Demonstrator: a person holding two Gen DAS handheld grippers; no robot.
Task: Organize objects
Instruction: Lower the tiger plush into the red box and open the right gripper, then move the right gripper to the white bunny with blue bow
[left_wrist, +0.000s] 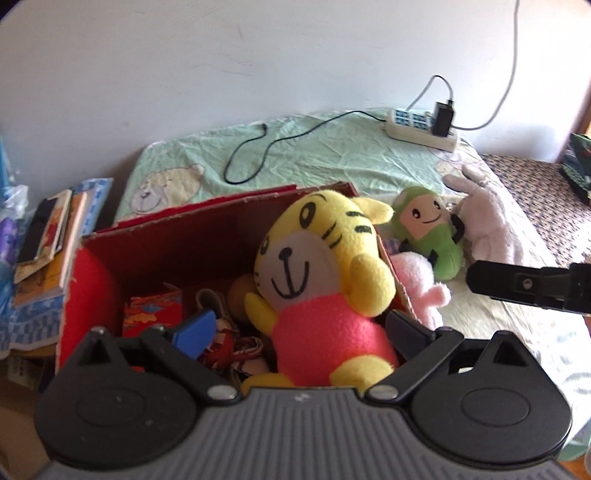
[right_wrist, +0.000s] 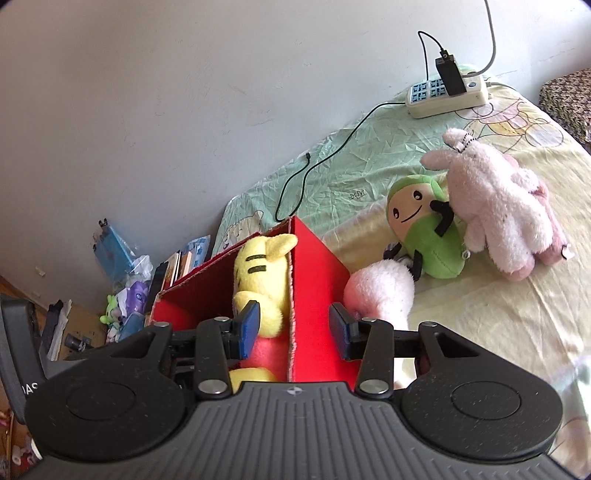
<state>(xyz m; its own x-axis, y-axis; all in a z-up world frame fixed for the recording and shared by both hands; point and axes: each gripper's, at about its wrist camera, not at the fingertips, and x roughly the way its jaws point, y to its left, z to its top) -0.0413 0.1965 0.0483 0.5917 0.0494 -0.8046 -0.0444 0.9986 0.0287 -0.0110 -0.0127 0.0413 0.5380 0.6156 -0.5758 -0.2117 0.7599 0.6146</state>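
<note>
Sitting upright inside the red cardboard box, against its right wall, yellow tiger toy in a pink shirt, face toward the left wrist camera. Spread wide on either side of the tiger's body, fingers of the left gripper, not pinching it. Straddling the box's right wall in the right wrist view, right gripper, also parted, one blue pad by the tiger's yellow arm inside, the other outside just beside a pale pink plush. Lying on the bedsheet right of the box, green smiling doll touching a pink furry rabbit. Farther back near the wall, white power strip with a black charger plugged in.
</note>
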